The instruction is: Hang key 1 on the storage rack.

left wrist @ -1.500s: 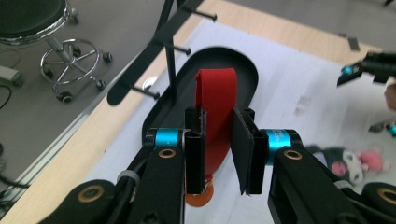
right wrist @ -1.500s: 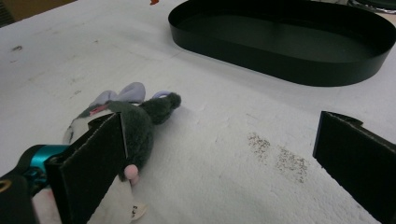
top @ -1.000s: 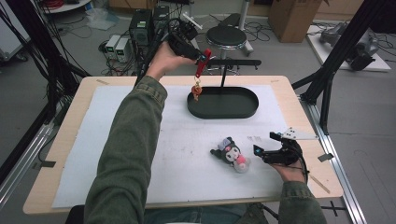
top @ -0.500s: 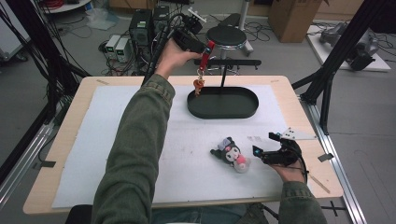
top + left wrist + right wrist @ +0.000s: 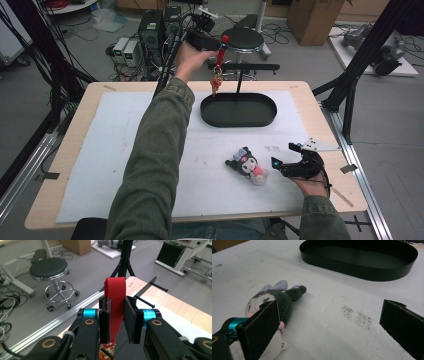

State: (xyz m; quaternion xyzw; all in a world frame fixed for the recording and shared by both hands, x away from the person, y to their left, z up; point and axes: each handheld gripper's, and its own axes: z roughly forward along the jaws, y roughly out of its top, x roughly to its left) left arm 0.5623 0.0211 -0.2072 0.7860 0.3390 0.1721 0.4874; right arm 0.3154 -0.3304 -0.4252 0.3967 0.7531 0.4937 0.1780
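Left gripper [image 5: 216, 45] sits higher and farther back than 1.0 s ago, now beyond the table's [image 5: 65, 150] far edge. The red strap [image 5: 220, 50] clamped in it rides up too, so the gold charm [image 5: 216, 84] hangs clear above the black tray's [image 5: 239, 111] left rim, possibly level with the stand's crossbar [image 5: 250, 66].

Bright, even indoor light, soft shadows; close black jaws slightly blurred, no glare.
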